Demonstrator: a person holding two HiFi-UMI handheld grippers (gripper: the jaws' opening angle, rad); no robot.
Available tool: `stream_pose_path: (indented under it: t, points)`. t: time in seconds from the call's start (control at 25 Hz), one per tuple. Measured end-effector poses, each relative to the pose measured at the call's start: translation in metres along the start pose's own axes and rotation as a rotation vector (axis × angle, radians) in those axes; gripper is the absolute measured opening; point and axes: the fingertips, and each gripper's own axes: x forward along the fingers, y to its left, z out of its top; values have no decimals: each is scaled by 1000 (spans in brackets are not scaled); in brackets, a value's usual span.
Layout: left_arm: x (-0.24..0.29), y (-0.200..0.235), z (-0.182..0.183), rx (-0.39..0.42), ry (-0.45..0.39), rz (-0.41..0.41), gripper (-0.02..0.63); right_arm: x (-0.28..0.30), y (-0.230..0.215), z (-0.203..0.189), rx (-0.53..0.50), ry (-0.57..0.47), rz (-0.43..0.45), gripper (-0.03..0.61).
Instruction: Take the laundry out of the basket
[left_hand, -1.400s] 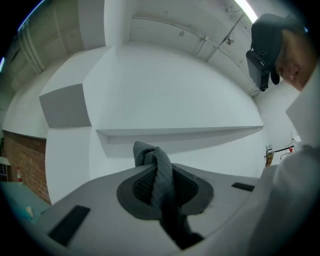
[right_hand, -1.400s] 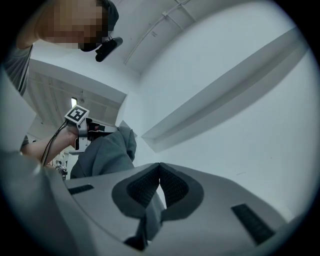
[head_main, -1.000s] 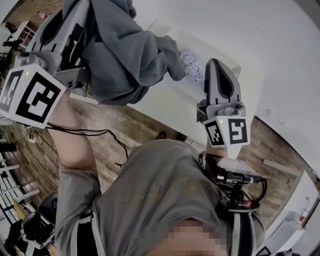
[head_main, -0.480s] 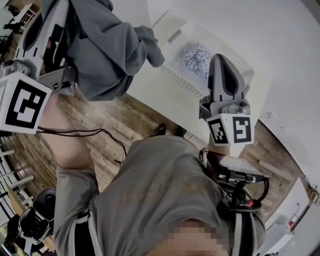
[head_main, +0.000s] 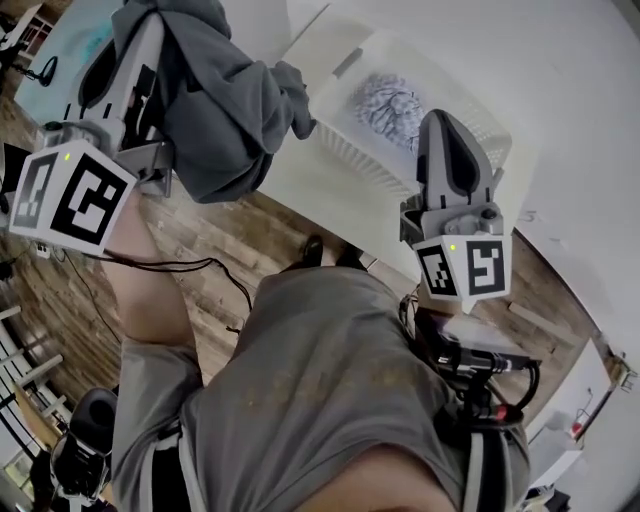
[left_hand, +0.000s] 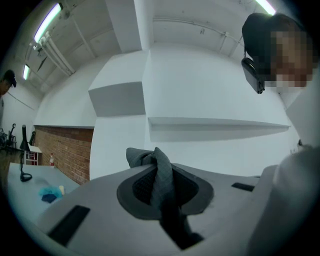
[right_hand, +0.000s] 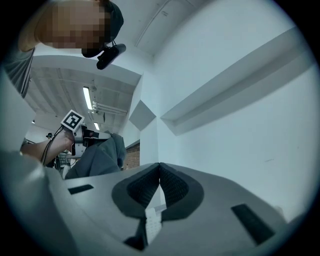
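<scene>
A grey garment (head_main: 222, 112) hangs in a bunch from my left gripper (head_main: 152, 25), raised at the upper left of the head view, left of the basket. In the left gripper view that gripper (left_hand: 159, 166) is shut, with a fold of the grey garment (left_hand: 161, 172) pinched between its pads. The white slatted laundry basket (head_main: 362, 166) stands on a white table, and a patterned blue-white cloth (head_main: 390, 100) lies inside it. My right gripper (head_main: 441, 122) hovers at the basket's near right side. Its jaws (right_hand: 159, 168) meet at the tips with nothing between them.
The white table (head_main: 335, 215) carries the basket; wood floor (head_main: 235, 245) with a black cable (head_main: 190, 266) lies below. A teal-topped table (head_main: 60, 40) stands at the far left. Brick wall (left_hand: 67, 152) and white walls surround the area.
The left gripper has carried the grey garment up and to the left, clear of the basket, so the patterned cloth inside now shows fully. The right gripper has hardly moved.
</scene>
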Motion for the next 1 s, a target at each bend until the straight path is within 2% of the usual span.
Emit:
stream_pose_path:
  t: [0.16, 0.6, 0.88, 1.0]
  points:
    - [19, 1, -46, -35, 56, -18, 43, 1, -10, -13, -12, 34, -23, 8]
    - [68, -20, -162, -53, 144, -77, 44, -4, -35, -41, -28, 105, -64, 8]
    - [94, -39, -207, -99, 170, -116, 44, -9, -49, -37, -54, 123, -97, 8]
    - [104, -46, -233, -90, 201, -119, 44, -12, -56, -41, -59, 137, -111, 8]
